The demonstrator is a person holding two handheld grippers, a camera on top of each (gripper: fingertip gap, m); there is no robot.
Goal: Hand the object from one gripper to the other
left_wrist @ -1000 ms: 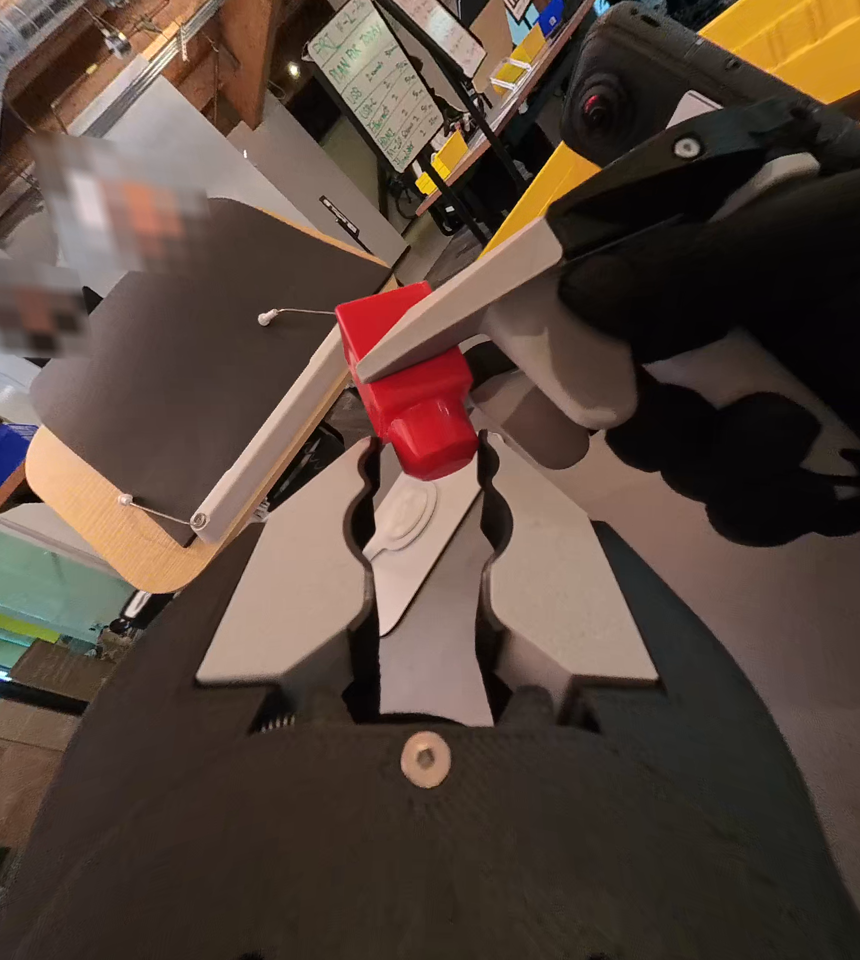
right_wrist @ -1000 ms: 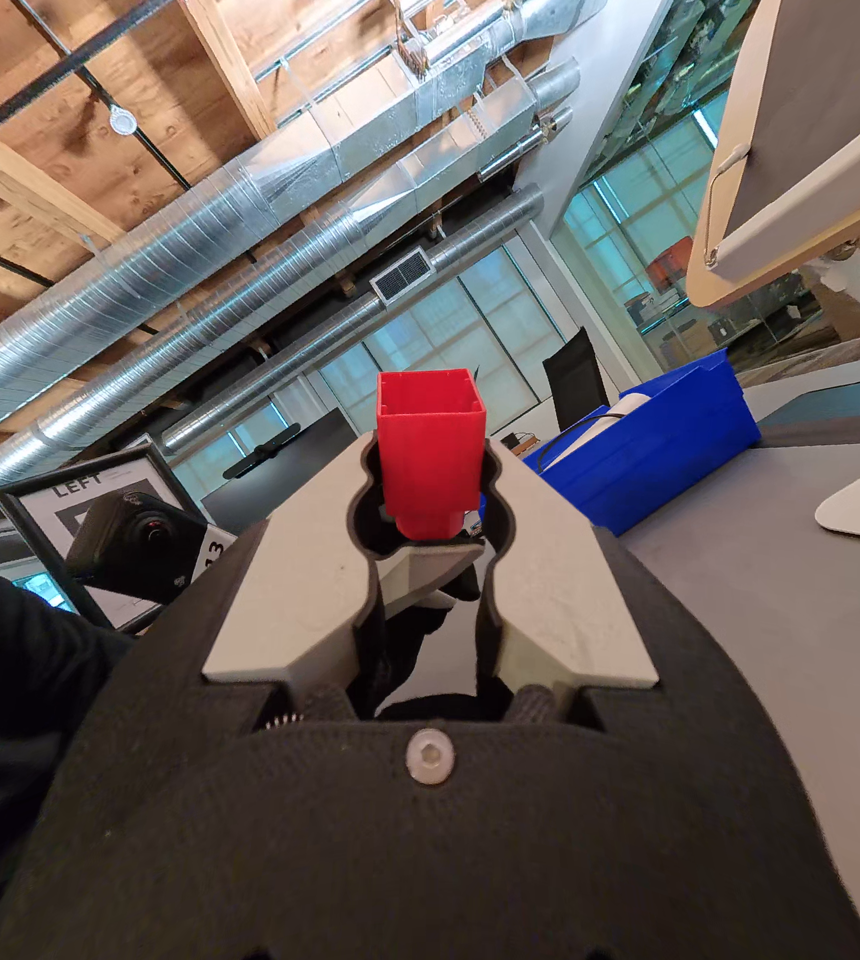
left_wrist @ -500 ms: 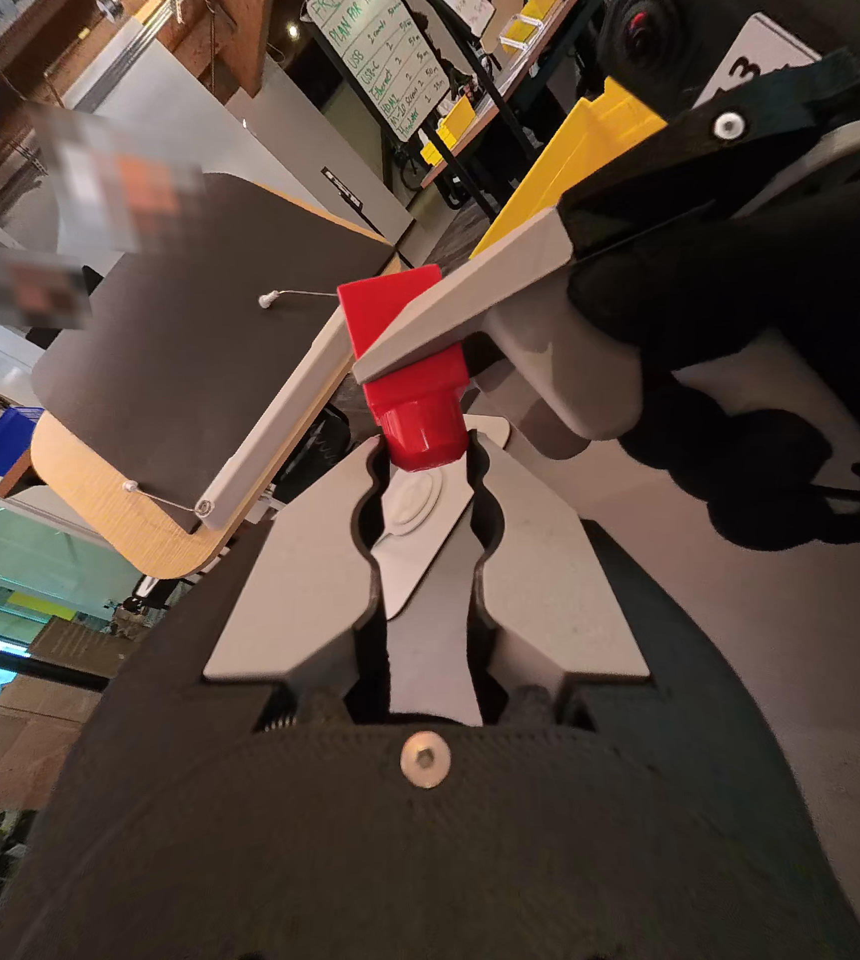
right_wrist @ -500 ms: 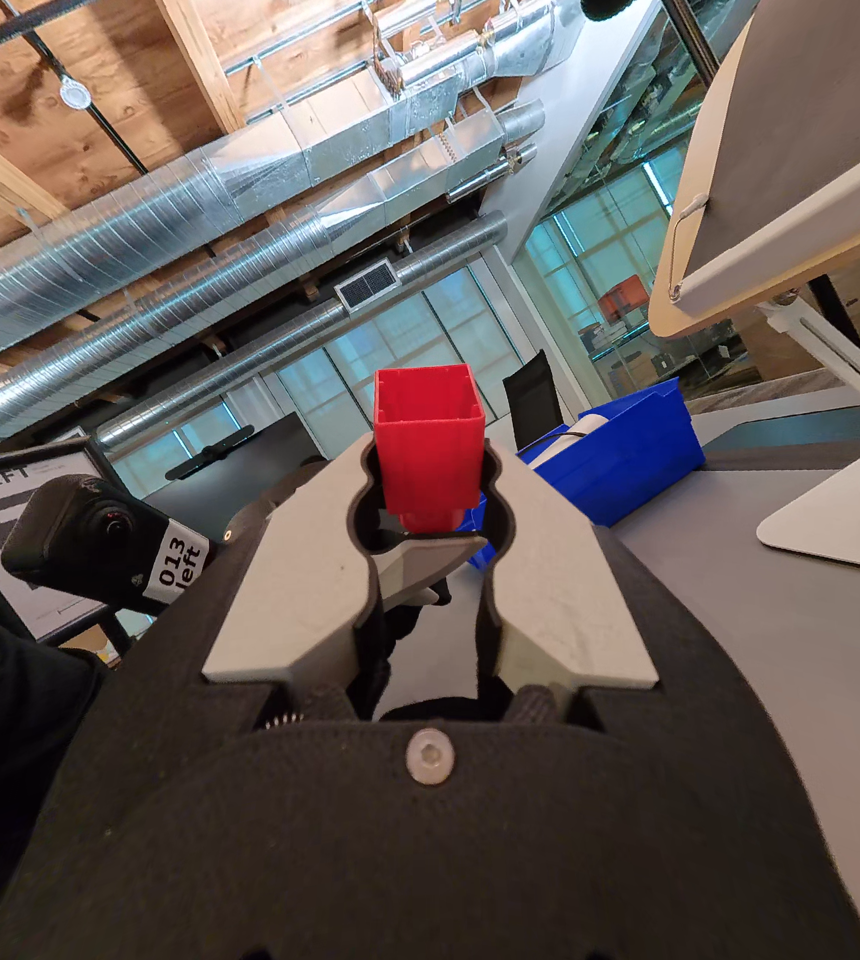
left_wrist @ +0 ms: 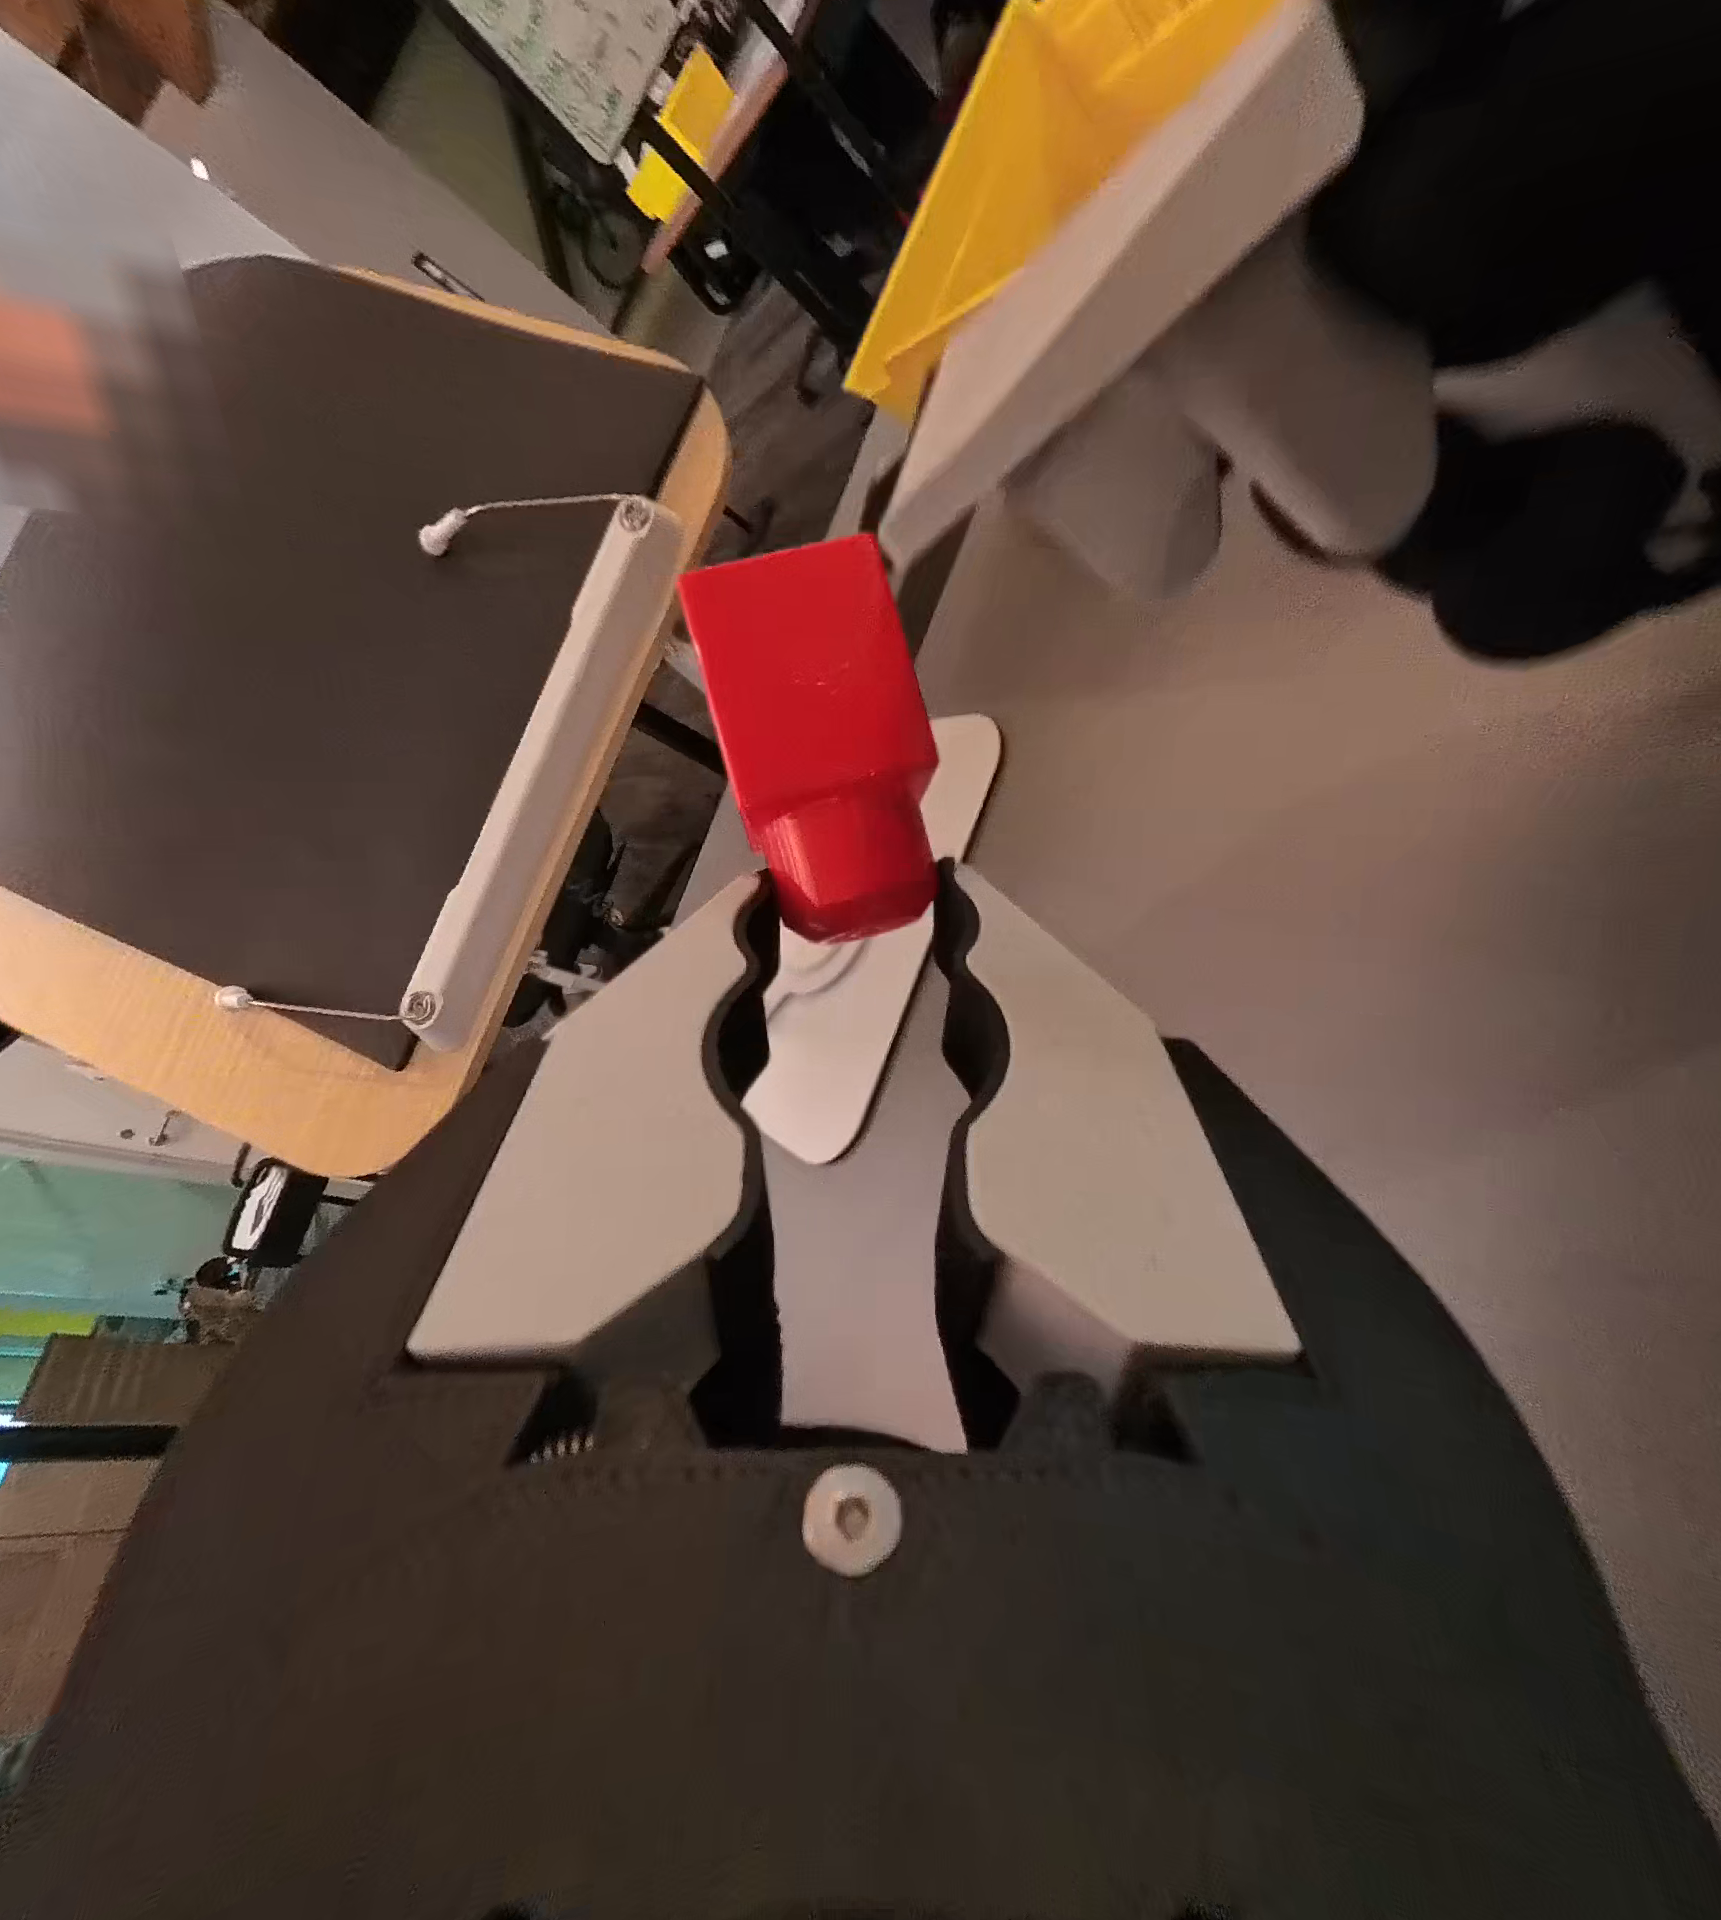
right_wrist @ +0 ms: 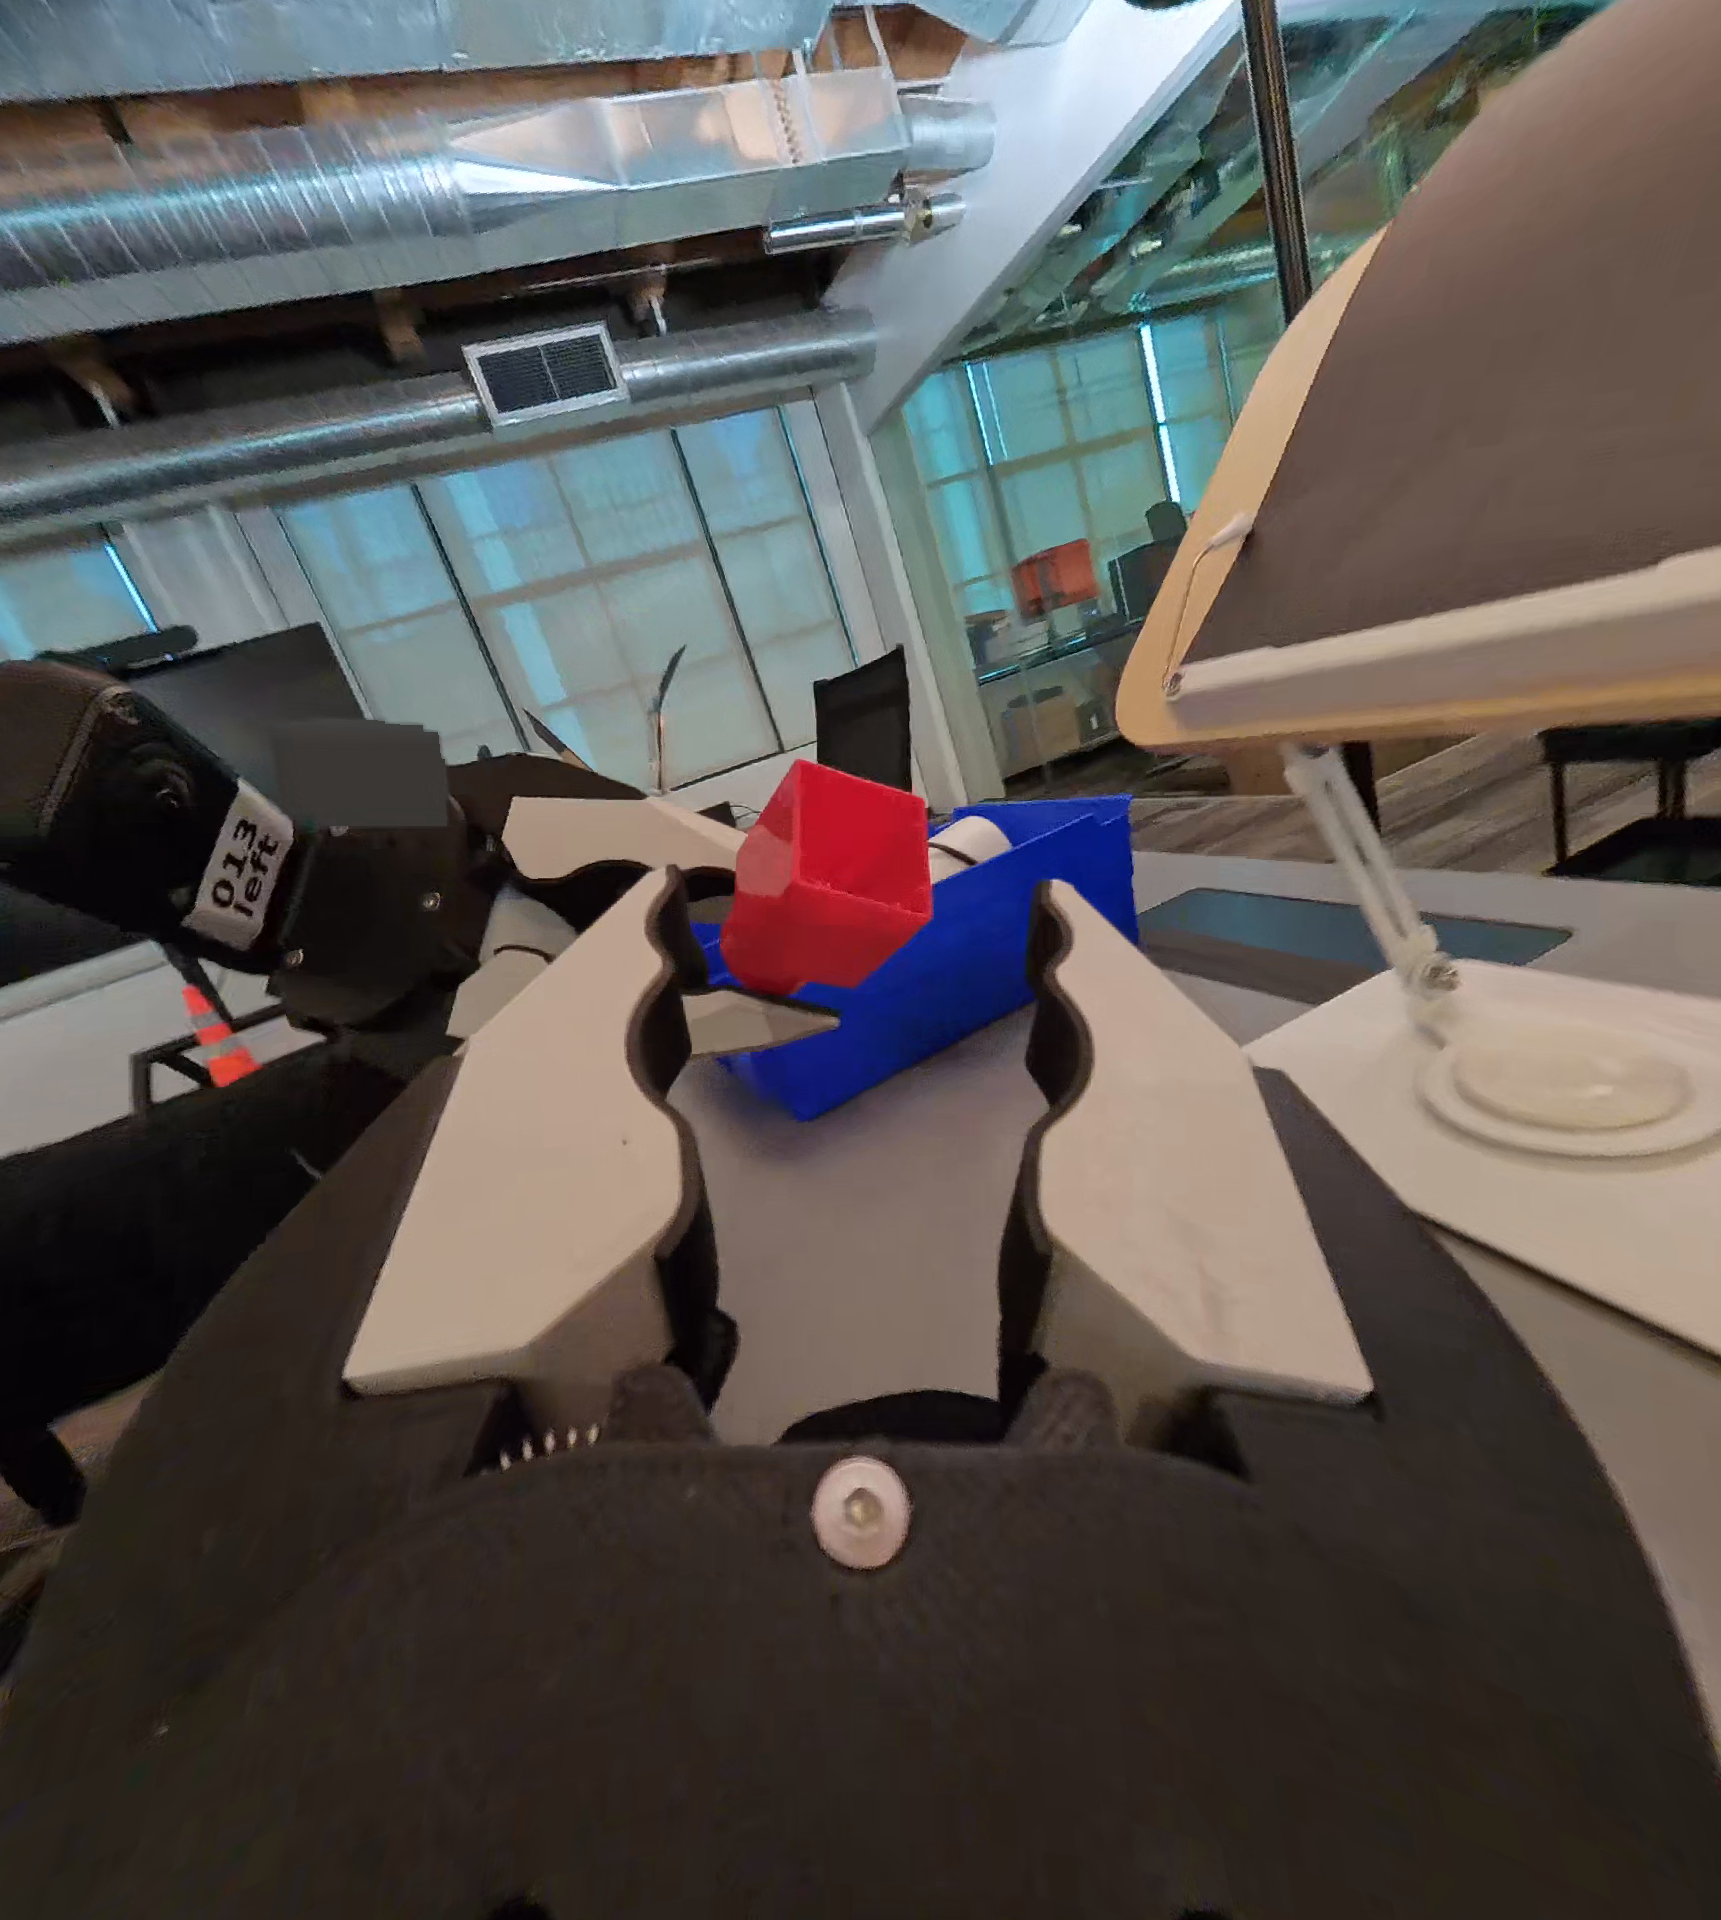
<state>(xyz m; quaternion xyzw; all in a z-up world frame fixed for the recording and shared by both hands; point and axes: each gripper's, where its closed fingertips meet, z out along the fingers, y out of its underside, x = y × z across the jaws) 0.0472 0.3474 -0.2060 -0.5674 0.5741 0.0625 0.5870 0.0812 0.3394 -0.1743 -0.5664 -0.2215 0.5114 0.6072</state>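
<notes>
The red object (left_wrist: 809,707) has a square hollow body and a round stub end. My left gripper (left_wrist: 851,883) is shut on the stub at its fingertips, and the square body sticks out ahead. In the right wrist view the red object (right_wrist: 825,894) sits tilted in the left gripper (right_wrist: 731,940), which reaches in from the left with its camera. My right gripper (right_wrist: 856,909) is open and empty, just short of the object and not touching it. One of its grey fingers (left_wrist: 1095,312) shows blurred at the upper right of the left wrist view, apart from the object.
A blue bin (right_wrist: 1001,966) stands on the grey table (right_wrist: 939,1195) behind the object. A tilted dark board (right_wrist: 1562,436) on a white stand base (right_wrist: 1614,1174) is to the right; the board (left_wrist: 316,675) also shows left of the left gripper. A yellow bin (left_wrist: 1022,177) is behind. The gap from one gripper's tips to the other's is roughly 5 cm.
My right gripper has opened, let go of the red object and drawn back. My left gripper has closed on the stub end and now holds the object alone.
</notes>
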